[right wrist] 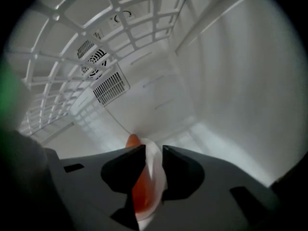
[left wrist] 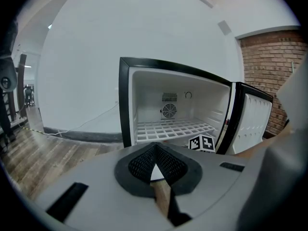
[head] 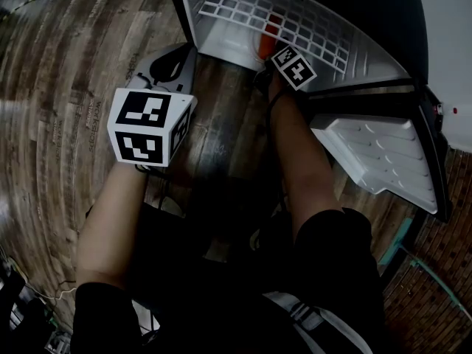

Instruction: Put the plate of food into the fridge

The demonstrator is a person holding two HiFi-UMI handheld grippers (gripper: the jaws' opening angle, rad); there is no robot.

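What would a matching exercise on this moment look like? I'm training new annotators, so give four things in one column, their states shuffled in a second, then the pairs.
Column one:
1. left tool
2. right tool
3. plate
4. fridge door

Column two:
A. swung open to the right
B. white, carrying orange food, under the wire shelf
C. jaws together, empty, outside the fridge
D. jaws apart with the plate's rim between them, inside the fridge

Pairs: 1-C, 2-D, 3-B, 4-A
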